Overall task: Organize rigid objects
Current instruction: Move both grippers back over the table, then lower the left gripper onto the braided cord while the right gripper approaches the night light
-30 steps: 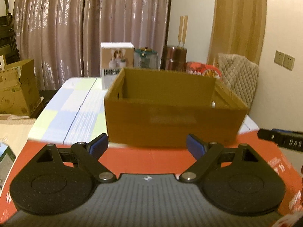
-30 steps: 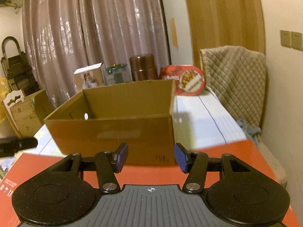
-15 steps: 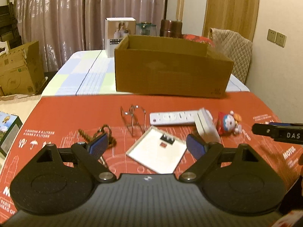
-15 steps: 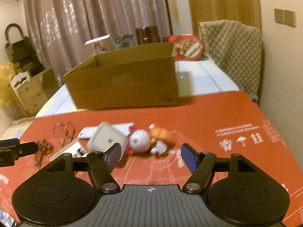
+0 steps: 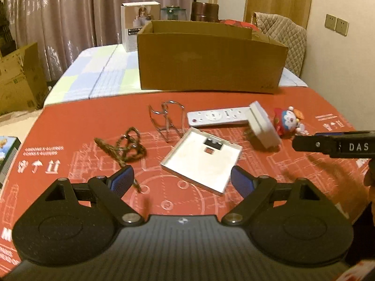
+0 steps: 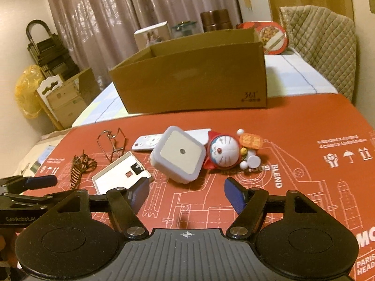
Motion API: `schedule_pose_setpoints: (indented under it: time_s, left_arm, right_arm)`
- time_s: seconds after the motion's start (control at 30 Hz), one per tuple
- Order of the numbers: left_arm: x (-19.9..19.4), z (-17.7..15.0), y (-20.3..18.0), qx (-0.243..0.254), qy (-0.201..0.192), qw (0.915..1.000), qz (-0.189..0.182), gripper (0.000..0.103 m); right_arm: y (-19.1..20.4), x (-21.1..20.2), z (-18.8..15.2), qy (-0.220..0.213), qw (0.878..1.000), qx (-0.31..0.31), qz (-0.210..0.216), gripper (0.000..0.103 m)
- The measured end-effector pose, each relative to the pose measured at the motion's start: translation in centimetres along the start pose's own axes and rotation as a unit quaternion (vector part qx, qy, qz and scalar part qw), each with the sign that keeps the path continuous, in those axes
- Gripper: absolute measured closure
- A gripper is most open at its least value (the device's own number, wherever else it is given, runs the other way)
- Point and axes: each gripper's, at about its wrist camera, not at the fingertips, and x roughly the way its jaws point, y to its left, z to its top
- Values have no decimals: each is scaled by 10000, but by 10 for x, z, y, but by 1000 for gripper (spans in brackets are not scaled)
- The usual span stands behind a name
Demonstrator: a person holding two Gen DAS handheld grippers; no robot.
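Both tongs stood open and empty over the red printed sheet (image 5: 70, 126) on the desk. Left tongs (image 5: 180, 179) gaped wide just near of the flat white square tray (image 5: 201, 161); right tongs (image 6: 186, 193) had just been widening, nothing between the pads, with the white rounded-square plug-in night light (image 6: 179, 155) just beyond them. Scattered close together were the white remote control (image 5: 215, 117), the round blue-and-white cat figurine (image 6: 225, 151) in red, the bent wire frame (image 5: 167, 120) and the brown twisted ornament (image 5: 124, 147). At the far edge waited the open brown cardboard box (image 5: 211, 58), apparently the destination.

Trouble spots, I judged: the night light leaned against the remote and touched the figurine, so a pinch there could knock either aside. That shallow tray lay flat, and its thin rim could slip from the pads. With both tongs working this tight cluster, they might bump each other.
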Motion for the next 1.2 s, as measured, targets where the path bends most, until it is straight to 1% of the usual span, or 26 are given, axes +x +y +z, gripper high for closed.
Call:
schedule_pose_setpoints:
  time_s: [0.1,0.27,0.47,0.6,0.67,0.77,0.9,0.97,1.0,1.03,1.1,1.13,1.17,1.2]
  left_arm:
    - [5,1,11,-117,11,9998,181,15]
    - [20,1,32,-468,113,9965,682,16]
    - [35,8,42,-806,17,9936,790,16]
    - [50,11,46,-1123,39,9893,932,16]
    - [57,11,49,-1280,56,9872,954,21]
    - [62,14,51,-1346,49,9860,988,23]
    - [66,17,47,-1231,24,9876,974,32]
    - [70,17,46,-1172,66,9880,1007,47]
    - [73,17,47,-1149,112,9881,1019,50]
    - [74,16,47,-1138,144,9882,1018,56]
    - [74,15,48,-1089,131,9890,997,57]
    - [74,16,48,-1077,141,9894,967,59]
    - [74,16,48,-1057,139,9900,921,64]
    - [73,17,47,-1017,149,9909,875,65]
  right_arm:
    - [0,7,-1,72,10000,27,-29,34]
    - [8,15,0,61,9998,-208,-30,34]
    - [13,23,0,17,9994,-342,-40,34]
    - [13,26,1,-24,9990,-438,-108,34]
    - [13,29,2,-30,9988,-470,-107,34]
    - [12,33,4,-13,9993,-360,-25,34]
    - [11,44,9,18,9998,-160,102,34]
    - [11,49,12,23,9999,-41,125,34]
    - [10,51,13,25,9999,48,146,34]
    - [8,53,14,33,9997,159,174,34]
    - [3,57,16,57,9989,414,222,34]
    - [1,57,17,54,9983,520,255,34]
    - [-1,58,17,46,9977,615,296,33]
    - [-4,59,18,56,9970,700,327,32]
